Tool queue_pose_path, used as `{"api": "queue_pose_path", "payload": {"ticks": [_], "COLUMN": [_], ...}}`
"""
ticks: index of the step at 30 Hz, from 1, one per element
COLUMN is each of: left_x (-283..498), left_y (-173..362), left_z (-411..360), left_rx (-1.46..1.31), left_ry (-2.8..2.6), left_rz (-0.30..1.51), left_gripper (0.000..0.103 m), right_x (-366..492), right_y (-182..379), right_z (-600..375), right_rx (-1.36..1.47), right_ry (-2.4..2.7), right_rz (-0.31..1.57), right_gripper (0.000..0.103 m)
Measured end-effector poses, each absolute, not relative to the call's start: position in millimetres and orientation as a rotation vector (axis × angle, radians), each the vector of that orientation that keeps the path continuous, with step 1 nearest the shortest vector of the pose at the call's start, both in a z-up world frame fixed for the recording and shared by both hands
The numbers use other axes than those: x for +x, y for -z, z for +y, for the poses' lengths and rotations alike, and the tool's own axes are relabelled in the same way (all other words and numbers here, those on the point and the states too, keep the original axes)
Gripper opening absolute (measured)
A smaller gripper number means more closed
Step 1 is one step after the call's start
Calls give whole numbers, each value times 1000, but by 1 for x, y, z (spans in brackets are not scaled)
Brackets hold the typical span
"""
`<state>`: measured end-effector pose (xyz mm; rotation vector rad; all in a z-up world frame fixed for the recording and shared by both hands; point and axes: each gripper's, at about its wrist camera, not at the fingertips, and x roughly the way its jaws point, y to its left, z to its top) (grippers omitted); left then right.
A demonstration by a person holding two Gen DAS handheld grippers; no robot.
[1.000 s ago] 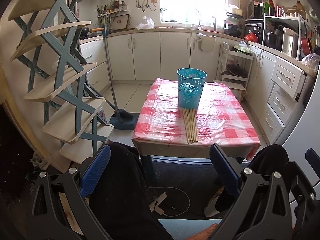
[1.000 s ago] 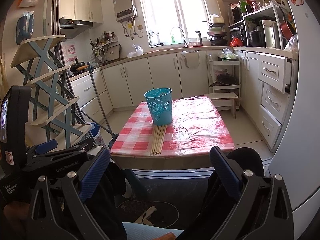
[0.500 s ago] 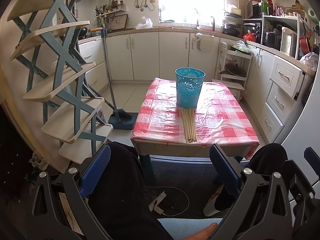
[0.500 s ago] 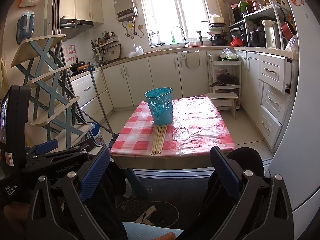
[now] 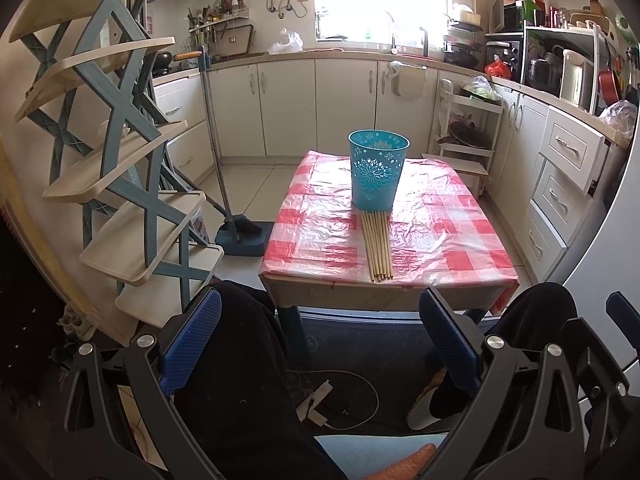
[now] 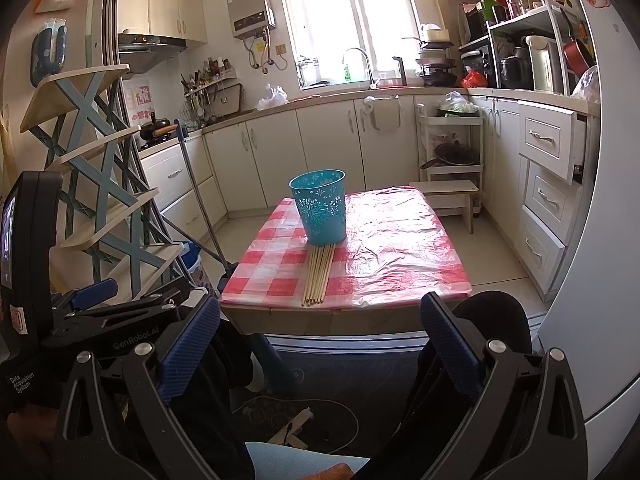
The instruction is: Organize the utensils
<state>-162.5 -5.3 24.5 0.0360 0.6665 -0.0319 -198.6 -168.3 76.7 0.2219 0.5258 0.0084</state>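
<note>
Several wooden chopsticks (image 5: 378,246) lie side by side on a low table with a red-checked cloth (image 5: 440,240), their far ends against a blue perforated holder (image 5: 377,171) standing upright. They also show in the right wrist view: chopsticks (image 6: 318,274), holder (image 6: 320,212). My left gripper (image 5: 320,320) is open and empty, held well short of the table's near edge. My right gripper (image 6: 320,322) is open and empty, also short of the table. The left gripper shows at the left of the right wrist view (image 6: 92,316).
A blue-and-cream tiered shelf (image 5: 112,168) stands left of the table, with a dustpan and broom (image 5: 236,236) beside it. Cabinets with an open drawer (image 5: 576,156) line the right. A cable and plug (image 5: 320,400) lie on the floor. My dark-clad knees are below.
Both views have shifted only slightly; the table sits marginally closer and lower in the left wrist view. Both grippers stay open and empty.
</note>
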Motion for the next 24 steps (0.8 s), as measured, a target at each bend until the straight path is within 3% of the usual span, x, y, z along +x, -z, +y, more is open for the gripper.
{"api": "queue_pose_path", "payload": {"ticks": [12, 24], "left_x": [-145, -31], "left_y": [-16, 23], "left_z": [-8, -1], "left_rx": [29, 12], "left_ry": [65, -12], "left_rz": [683, 753], "left_gripper": [95, 95], "right_x": [-174, -51], "right_y": [-71, -24], "right_z": [-171, -200], "right_rx": [226, 236], "right_ry": [-38, -11], "right_rz": [549, 672], "right_gripper": [96, 96]}}
